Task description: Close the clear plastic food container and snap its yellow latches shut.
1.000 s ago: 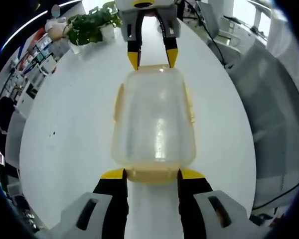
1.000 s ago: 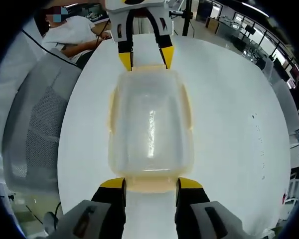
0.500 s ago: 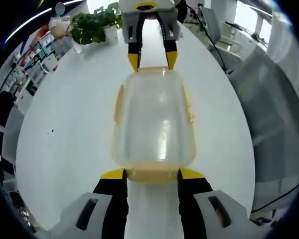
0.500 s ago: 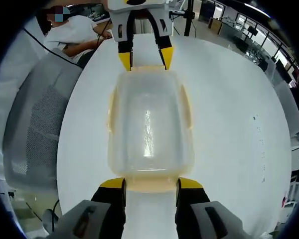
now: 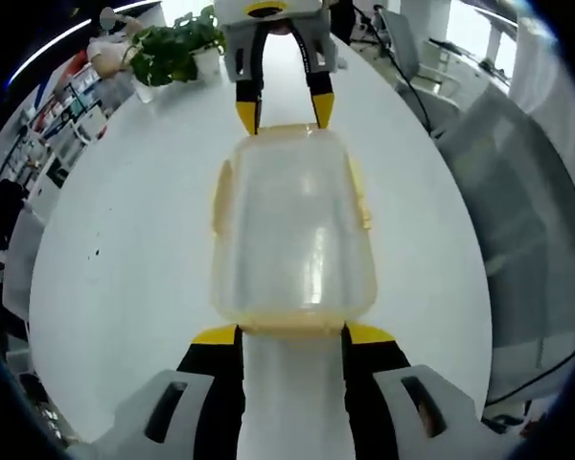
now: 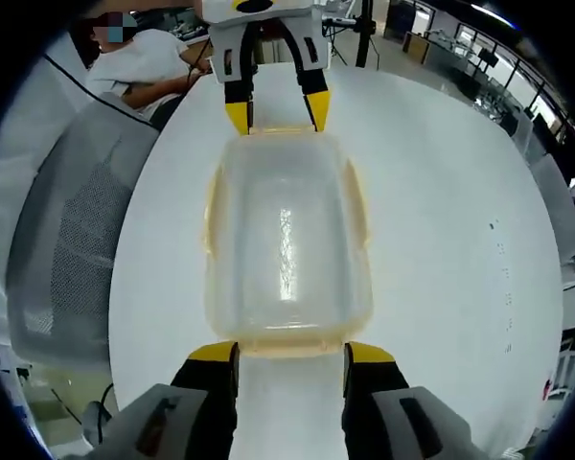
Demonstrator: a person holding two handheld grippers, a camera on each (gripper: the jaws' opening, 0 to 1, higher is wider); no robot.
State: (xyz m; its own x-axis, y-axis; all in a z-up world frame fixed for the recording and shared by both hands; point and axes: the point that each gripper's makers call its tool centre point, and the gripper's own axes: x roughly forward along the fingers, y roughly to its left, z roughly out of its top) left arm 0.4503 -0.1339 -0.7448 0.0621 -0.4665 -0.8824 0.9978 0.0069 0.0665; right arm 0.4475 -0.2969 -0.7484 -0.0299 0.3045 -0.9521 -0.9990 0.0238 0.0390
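Container: the clear plastic food container (image 5: 292,230) sits in the middle of the left gripper view, and again in the middle of the right gripper view (image 6: 286,244), resting on the white table (image 5: 125,249). Its lid is on.
Latches: yellow latches (image 5: 220,192) run along its long sides, pale through the plastic; from these views I cannot tell whether they are snapped down.
Left gripper: the left gripper (image 5: 289,335) rises from the bottom centre of its own view, jaws apart, their yellow tips on either side of the container's near short end and just beside it. It also appears at the top centre of the right gripper view (image 6: 275,110), at the far short end.
Right gripper: the right gripper (image 6: 289,353) rises from the bottom centre of its own view, jaws apart, tips flanking the near short end. It shows at the top centre of the left gripper view (image 5: 283,110) as well, tips at the far end.
Contact: whether any tip presses the container cannot be told.
Surroundings: a potted plant (image 5: 172,48) stands at the upper left of the left gripper view; a grey mesh chair (image 6: 62,240) is at the left of the right gripper view, with a person in white (image 6: 149,57) at the upper left.
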